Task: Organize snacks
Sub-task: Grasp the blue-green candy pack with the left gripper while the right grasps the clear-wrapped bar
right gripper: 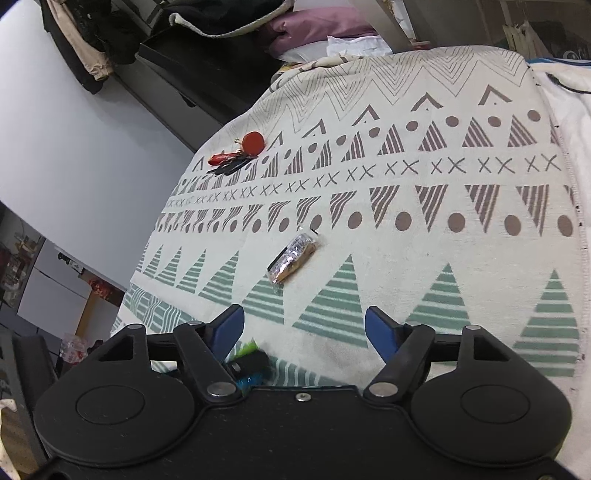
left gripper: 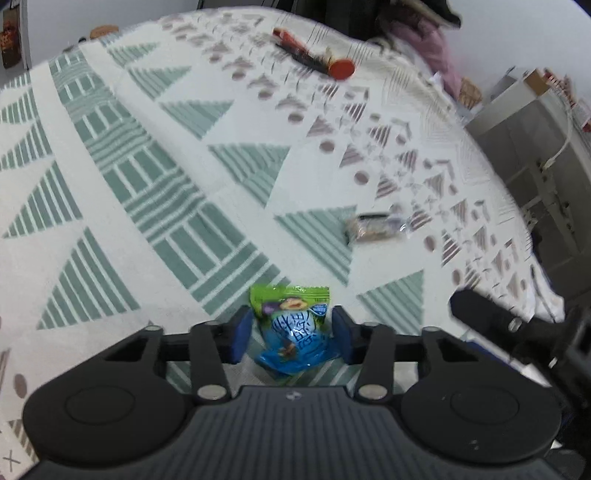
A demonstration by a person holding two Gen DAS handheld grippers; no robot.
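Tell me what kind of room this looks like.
Probably a bedroom or other lived-in room at home: a patterned blanket covers a bed-like surface, clothes hang on the wall, and a purple pillow lies beyond.

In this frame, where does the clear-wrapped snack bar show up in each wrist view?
Left wrist: the clear-wrapped snack bar lies right of centre, on the patterned cloth, beyond the left tool.
Right wrist: it lies at mid-frame, slightly left, diagonally, ahead of the open right tool.
Shared landmark: the red keychain disc near the far edge.
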